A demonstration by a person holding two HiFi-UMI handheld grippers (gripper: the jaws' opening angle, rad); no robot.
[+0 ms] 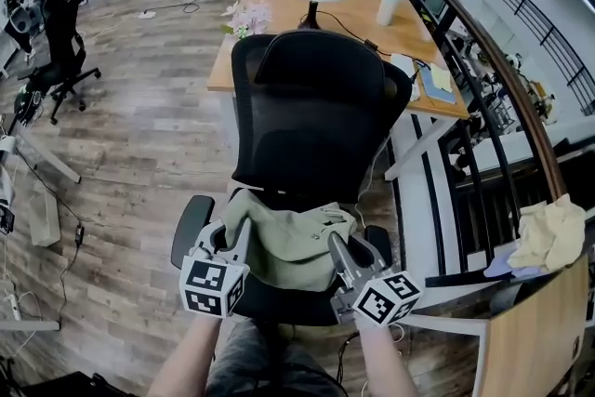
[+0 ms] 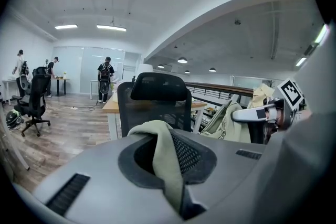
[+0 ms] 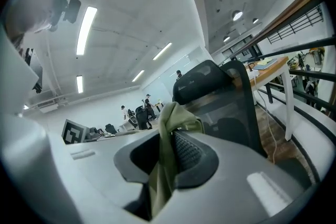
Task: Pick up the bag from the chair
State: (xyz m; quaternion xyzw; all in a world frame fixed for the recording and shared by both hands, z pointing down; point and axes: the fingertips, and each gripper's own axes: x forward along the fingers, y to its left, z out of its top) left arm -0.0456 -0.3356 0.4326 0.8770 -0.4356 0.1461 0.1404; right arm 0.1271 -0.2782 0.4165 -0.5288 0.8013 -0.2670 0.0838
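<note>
The olive bag (image 1: 296, 242) lies slumped on the seat of the black chair (image 1: 311, 107). The left tongs (image 1: 240, 235) and right tongs (image 1: 337, 248) are each clamped on a fold of its fabric, at opposite edges. The lift should go best with both rising together and level, straight up, so the thin pinched cloth does not slip out

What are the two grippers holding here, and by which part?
Both hold the green bag on the chair: the left gripper pinches a fabric fold at its left edge, the right gripper one at its right edge.
</note>
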